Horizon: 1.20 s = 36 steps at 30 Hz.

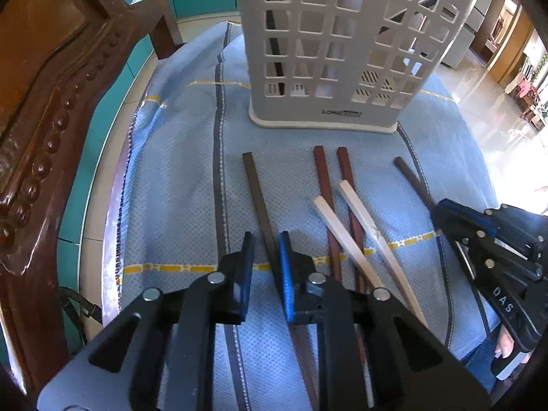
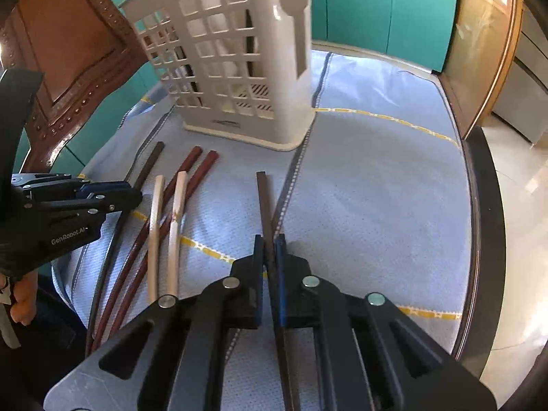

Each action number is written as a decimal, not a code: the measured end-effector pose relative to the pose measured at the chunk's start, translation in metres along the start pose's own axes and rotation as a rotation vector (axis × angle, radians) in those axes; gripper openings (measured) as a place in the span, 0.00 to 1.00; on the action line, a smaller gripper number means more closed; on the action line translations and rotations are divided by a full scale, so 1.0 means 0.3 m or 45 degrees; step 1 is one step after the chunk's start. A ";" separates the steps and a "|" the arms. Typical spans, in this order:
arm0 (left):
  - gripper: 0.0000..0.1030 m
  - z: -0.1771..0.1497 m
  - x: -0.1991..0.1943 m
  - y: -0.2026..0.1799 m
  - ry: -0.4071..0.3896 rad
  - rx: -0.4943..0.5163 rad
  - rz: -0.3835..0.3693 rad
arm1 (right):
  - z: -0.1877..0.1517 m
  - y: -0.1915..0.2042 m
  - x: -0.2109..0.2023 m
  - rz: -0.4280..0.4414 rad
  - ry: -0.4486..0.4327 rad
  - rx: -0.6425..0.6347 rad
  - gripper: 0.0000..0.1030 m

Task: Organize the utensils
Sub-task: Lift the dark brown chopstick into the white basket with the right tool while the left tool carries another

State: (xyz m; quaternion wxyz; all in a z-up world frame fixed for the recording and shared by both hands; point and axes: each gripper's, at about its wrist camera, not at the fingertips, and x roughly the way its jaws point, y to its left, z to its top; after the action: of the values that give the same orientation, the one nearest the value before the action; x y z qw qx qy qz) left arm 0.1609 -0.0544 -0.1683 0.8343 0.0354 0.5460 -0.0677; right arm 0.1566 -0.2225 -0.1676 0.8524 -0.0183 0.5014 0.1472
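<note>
A dark chopstick (image 2: 265, 202) is clamped between the closed jaws of the right gripper (image 2: 270, 239). Another dark chopstick (image 1: 258, 198) is straddled by the left gripper (image 1: 265, 239), whose pads stand slightly apart of it. Both lie on the blue cloth (image 1: 178, 178) before the white utensil basket (image 1: 328, 68)

Home dining area: carved dark-brown wooden chair (image 1: 51, 109); desk under a blue dotted cloth with yellow and grey stripes (image 2: 370, 178); teal cabinet doors (image 2: 383, 10); glossy pale tiled floor (image 1: 479, 96); white plastic lattice cutlery holder (image 1: 342, 51).
</note>
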 end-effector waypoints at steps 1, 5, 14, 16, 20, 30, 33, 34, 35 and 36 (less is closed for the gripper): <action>0.24 0.004 0.005 -0.002 -0.001 -0.003 0.013 | -0.002 -0.001 -0.003 -0.004 -0.001 -0.002 0.10; 0.39 0.035 0.022 0.033 0.006 -0.056 0.043 | -0.010 0.004 -0.010 -0.035 -0.014 -0.025 0.16; 0.40 0.054 0.044 0.035 0.008 -0.071 0.032 | -0.024 0.058 -0.004 -0.116 -0.035 -0.119 0.26; 0.40 0.062 0.059 0.024 0.011 -0.075 0.024 | -0.022 0.055 -0.004 -0.109 -0.033 -0.112 0.26; 0.29 0.053 0.058 0.018 0.005 -0.067 0.017 | -0.027 0.059 -0.006 -0.105 -0.037 -0.114 0.15; 0.07 0.068 -0.056 0.019 -0.162 -0.110 -0.017 | -0.009 -0.007 -0.120 0.027 -0.199 -0.009 0.06; 0.07 0.065 -0.150 0.017 -0.276 -0.105 -0.029 | -0.007 -0.033 -0.244 0.097 -0.353 0.014 0.06; 0.07 0.060 -0.201 0.014 -0.336 -0.095 -0.031 | -0.010 -0.041 -0.288 0.124 -0.407 0.017 0.06; 0.07 0.057 -0.227 0.011 -0.366 -0.090 -0.031 | -0.014 -0.049 -0.335 0.153 -0.460 0.017 0.06; 0.07 0.051 -0.276 0.008 -0.423 -0.085 -0.031 | -0.019 -0.058 -0.374 0.177 -0.503 0.014 0.06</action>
State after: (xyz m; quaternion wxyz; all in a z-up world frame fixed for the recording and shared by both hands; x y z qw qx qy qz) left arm 0.1426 -0.0479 -0.0864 0.9128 -0.0106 0.4030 -0.0647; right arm 0.1056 -0.2661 -0.0760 0.9221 0.0500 0.3253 0.2036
